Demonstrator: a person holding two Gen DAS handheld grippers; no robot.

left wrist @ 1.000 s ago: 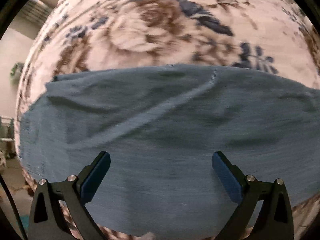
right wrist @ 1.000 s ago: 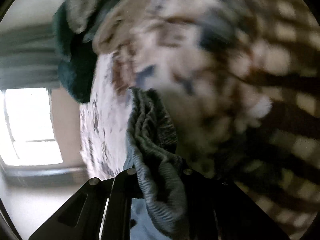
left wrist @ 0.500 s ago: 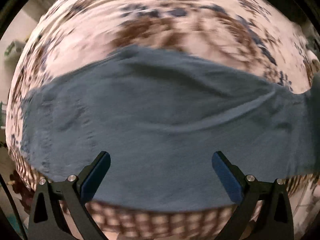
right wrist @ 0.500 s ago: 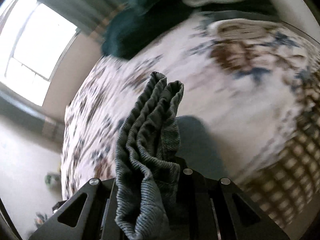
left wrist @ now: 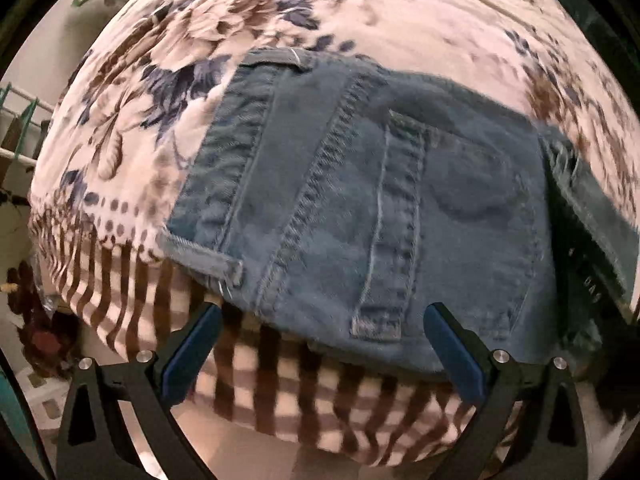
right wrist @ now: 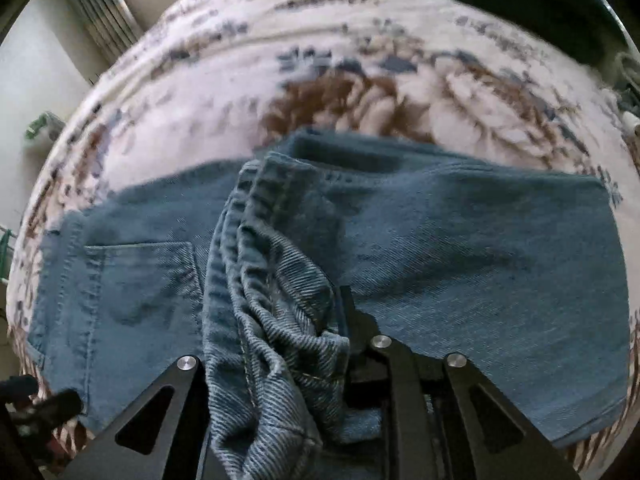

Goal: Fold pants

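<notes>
Here the right claw, jaws just easing apart, still pinches a bunched denim hem over the pants lying on the floral bed; the left claw hovers wide, empty. Denim looks heavy, limp: grip seams or waistband.

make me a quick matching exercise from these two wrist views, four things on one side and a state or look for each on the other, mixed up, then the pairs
1 left gripper
2 right gripper
3 jeans
4 bedspread

a floral print with a striped edge
b blue denim, back pocket showing
c jaws spread wide, nothing between them
d bunched denim between its jaws

Pairs: 1-c, 2-d, 3-b, 4-a
</notes>
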